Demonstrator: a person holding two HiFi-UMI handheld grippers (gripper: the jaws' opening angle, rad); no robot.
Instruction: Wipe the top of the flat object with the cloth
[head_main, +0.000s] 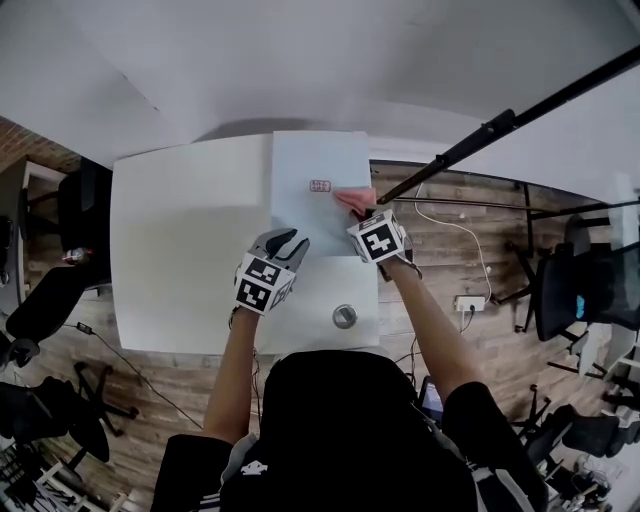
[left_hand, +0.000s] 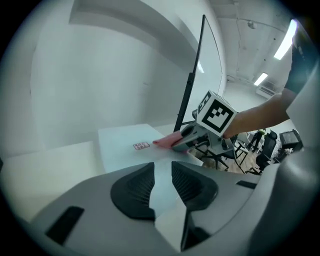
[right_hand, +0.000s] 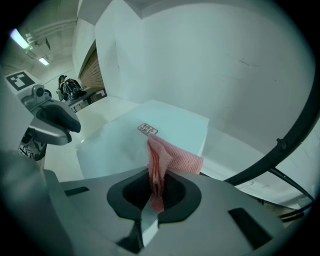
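Two grippers work over one pale, flat rectangular panel (head_main: 300, 170) that lies on a white table (head_main: 180, 250). In the head view the right gripper (head_main: 364, 213) sits at the panel's right edge. A pink woven cloth (head_main: 355, 199) pokes from it just right of a small red-printed label (head_main: 320, 186) stuck on the panel. The left gripper (head_main: 288, 243) rests at the panel's near edge, and a small round metal piece (head_main: 344, 316) lies on the table beyond that edge, toward the person. In the left gripper view the jaws stand apart with nothing between them, and only the panel's surface shows through the gap. In the right gripper view the jaws are clenched on the cloth, which stands bunched between the pads and folds over, seemingly onto the panel, just short of the label. Little of the top looks wiped yet. Because the cloth is gathered into a narrow wad at the panel's right edge, a stroke could slip off that edge or leave unwiped bands. With the left gripper released, the panel might slide under pressure. The cloth's fold might also catch the label.
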